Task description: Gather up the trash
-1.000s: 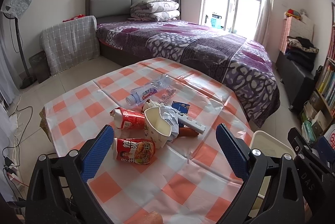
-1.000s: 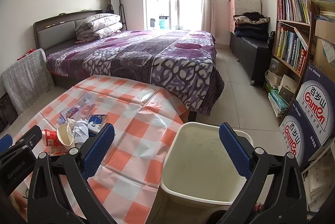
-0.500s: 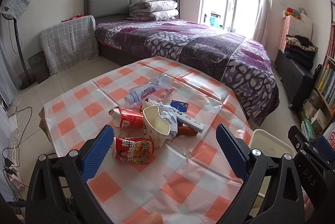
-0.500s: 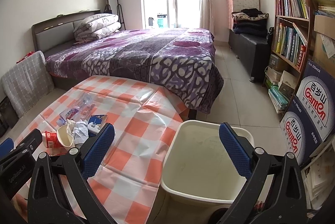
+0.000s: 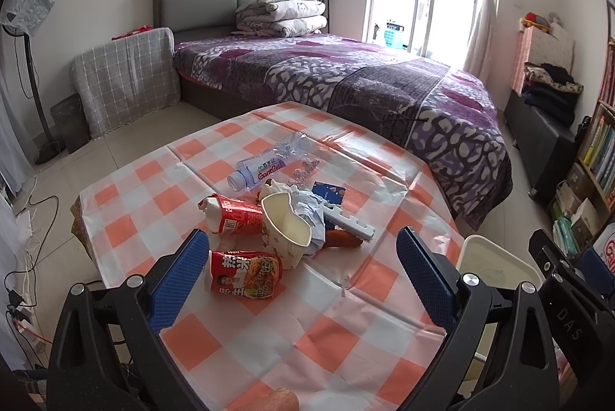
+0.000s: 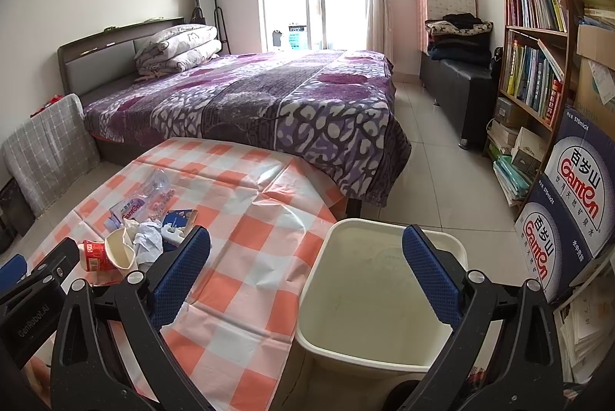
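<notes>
A pile of trash lies mid-table on the orange checked cloth [image 5: 269,326]: a red noodle cup [image 5: 246,274], a second red cup [image 5: 234,217], a white paper cup [image 5: 286,230], crumpled tissue [image 5: 309,211], a clear water bottle [image 5: 265,167], a white foam strip [image 5: 349,221] and a blue card [image 5: 326,190]. My left gripper [image 5: 303,280] is open and empty, just short of the noodle cup. My right gripper [image 6: 305,276] is open and empty above the cream bin [image 6: 384,295] beside the table's right edge. The pile also shows in the right wrist view [image 6: 134,242].
A purple bed [image 5: 346,84] stands beyond the table. A bookshelf [image 6: 538,46] and stacked water cartons [image 6: 569,203] line the right wall. A black bench [image 6: 457,88] sits by the window. A fan [image 5: 30,27] and cables [image 5: 23,257] are at the left.
Both views have shifted only slightly; the left gripper has drifted a little relative to the pile. Both grippers stay open and nothing on the table has moved.
</notes>
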The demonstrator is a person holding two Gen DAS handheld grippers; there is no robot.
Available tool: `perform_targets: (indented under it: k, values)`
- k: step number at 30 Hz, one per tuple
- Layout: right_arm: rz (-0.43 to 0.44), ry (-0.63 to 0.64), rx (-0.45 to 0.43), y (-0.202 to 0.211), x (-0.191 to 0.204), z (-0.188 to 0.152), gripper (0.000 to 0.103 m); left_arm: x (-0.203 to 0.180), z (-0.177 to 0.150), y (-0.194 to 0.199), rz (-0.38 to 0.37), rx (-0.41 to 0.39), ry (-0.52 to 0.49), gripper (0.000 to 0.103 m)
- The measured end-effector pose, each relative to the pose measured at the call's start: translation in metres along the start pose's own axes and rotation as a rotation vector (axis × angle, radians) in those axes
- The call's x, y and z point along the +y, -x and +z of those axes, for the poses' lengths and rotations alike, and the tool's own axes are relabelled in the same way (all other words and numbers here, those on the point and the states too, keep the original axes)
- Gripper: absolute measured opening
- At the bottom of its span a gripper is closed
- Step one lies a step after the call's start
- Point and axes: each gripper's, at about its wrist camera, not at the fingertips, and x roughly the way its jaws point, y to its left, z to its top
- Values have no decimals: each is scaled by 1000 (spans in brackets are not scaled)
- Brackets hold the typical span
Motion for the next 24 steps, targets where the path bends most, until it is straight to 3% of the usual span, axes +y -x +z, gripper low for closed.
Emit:
perform_targets:
  k: [24]
  values:
    - [6,-4,3,0,-2,0,96,-2,-3,0,-1,3,-3,95]
